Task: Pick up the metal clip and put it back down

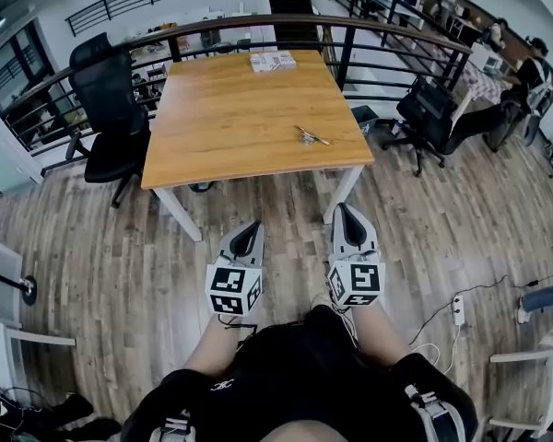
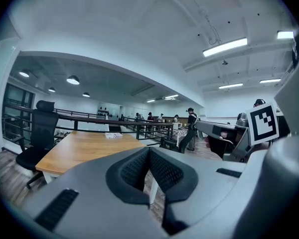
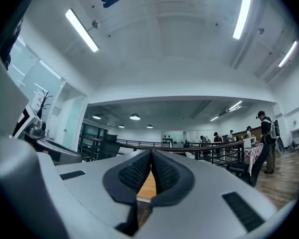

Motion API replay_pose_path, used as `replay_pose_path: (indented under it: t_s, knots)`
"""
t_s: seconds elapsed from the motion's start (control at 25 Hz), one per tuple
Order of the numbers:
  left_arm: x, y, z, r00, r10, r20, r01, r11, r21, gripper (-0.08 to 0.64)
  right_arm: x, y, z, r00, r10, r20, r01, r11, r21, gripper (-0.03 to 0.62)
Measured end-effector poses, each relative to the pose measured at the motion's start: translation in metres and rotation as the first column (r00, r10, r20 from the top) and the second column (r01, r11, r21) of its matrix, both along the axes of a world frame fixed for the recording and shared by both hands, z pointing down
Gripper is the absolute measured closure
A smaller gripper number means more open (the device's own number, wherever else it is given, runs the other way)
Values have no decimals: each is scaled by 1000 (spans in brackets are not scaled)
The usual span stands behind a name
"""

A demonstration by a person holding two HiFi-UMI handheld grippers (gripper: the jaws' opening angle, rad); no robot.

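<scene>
I see the table (image 1: 240, 109) ahead, the metal clip (image 1: 311, 135) lying on it near its right front edge and a flat box (image 1: 273, 61) at its far edge. A left chair (image 1: 111, 109) and a right chair (image 1: 429, 113) flank it, with a railing (image 1: 258, 24) behind. My left gripper (image 1: 249, 230) and right gripper (image 1: 344, 214) hang side by side before the table.

both grippers are held low in front of the body, side by side and a little apart, noses pointing forward. the left gripper (image 1: 250, 232) has its jaws pressed together with nothing between them, and so does the right gripper (image 1: 347, 213). the bare left forearm (image 1: 205, 350) and right forearm (image 1: 380, 337) run back to the torso.
</scene>
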State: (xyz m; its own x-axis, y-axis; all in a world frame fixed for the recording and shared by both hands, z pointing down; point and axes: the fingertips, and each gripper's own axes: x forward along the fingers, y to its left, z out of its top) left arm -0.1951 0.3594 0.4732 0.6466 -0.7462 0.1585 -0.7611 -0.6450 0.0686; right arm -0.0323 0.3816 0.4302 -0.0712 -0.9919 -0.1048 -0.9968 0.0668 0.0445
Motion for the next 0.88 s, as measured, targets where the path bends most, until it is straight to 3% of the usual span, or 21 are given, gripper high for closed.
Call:
replay_pose_path:
  t_s: [0.44,0.88]
  knots:
    - [-18,-23,-9,999,-33,1,33,999,34,549,-5,-26,-8,1000,-16,-14,17,1000,20,574]
    - [12,-129,-3,998,-60,27,60,998,24,549,39,-136,-5,1000,-11,19,11,1000,26,574]
